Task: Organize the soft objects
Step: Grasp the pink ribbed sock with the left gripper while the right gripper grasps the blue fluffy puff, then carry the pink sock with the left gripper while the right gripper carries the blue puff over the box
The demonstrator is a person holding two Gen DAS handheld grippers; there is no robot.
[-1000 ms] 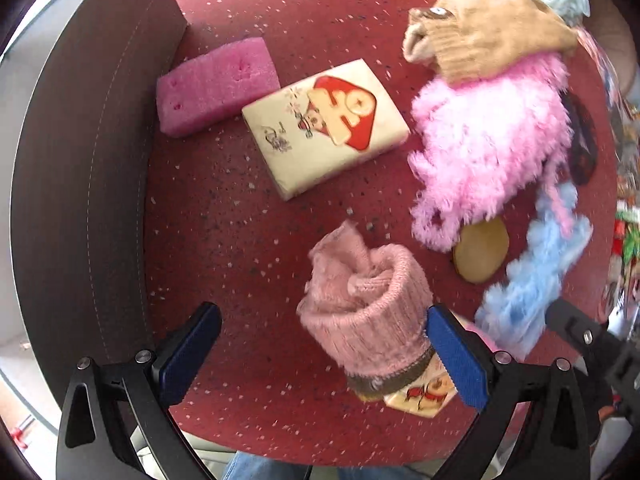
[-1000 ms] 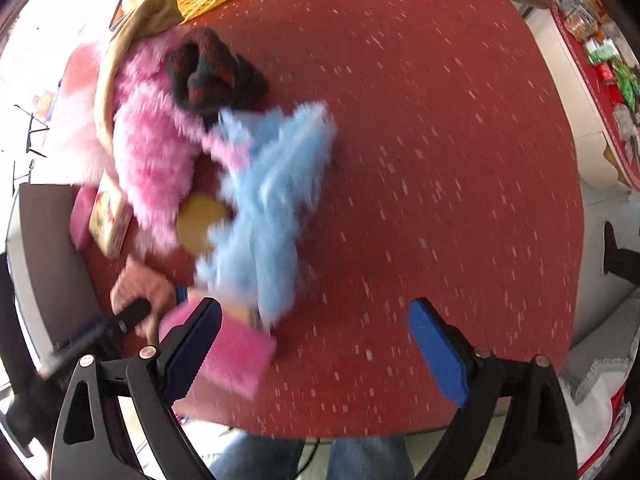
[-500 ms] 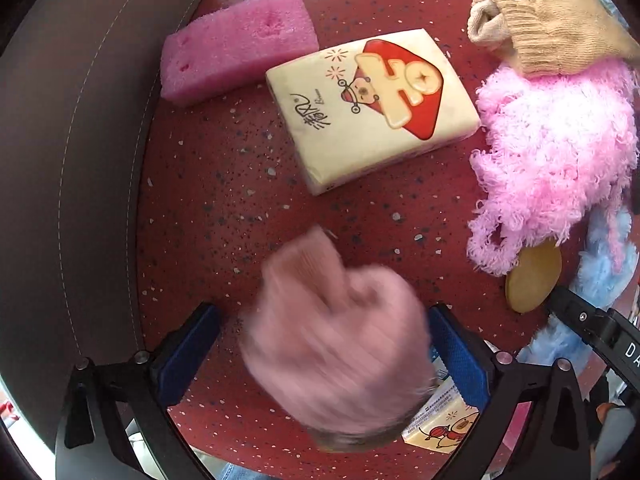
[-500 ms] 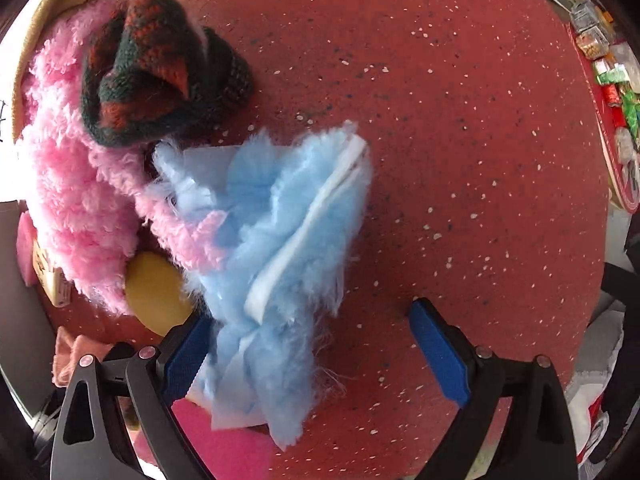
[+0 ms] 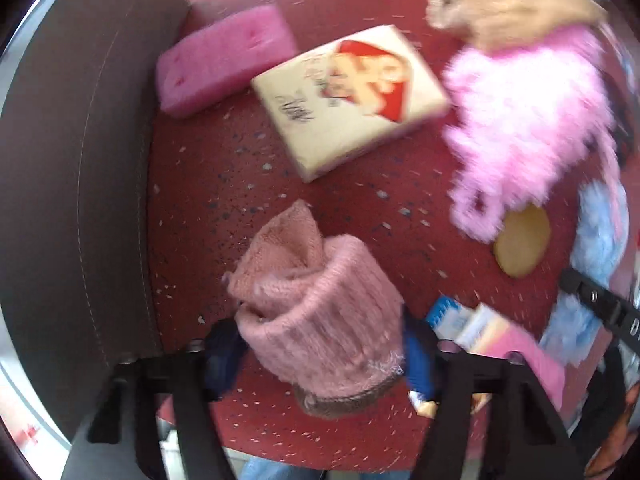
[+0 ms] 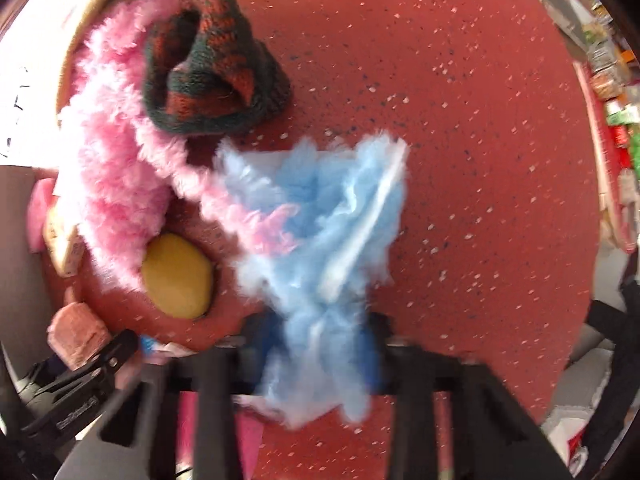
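My left gripper is shut on a rolled pink knitted sock, its blue pads pressing both sides. My right gripper is shut on a fluffy light blue cloth, which spreads forward over the red table. A fluffy pink cloth lies to the left of the blue one and overlaps it; it also shows in the left wrist view. The pink sock also shows at the lower left of the right wrist view.
In the left wrist view lie a pink sponge, a cream tissue pack, a tan knitted piece, a yellow round pad and a small packet. A grey panel stands left. A dark green-red knit lies behind the blue cloth.
My left gripper has closed on the pink sock. My right gripper has moved over the blue cloth and closed on its near end.
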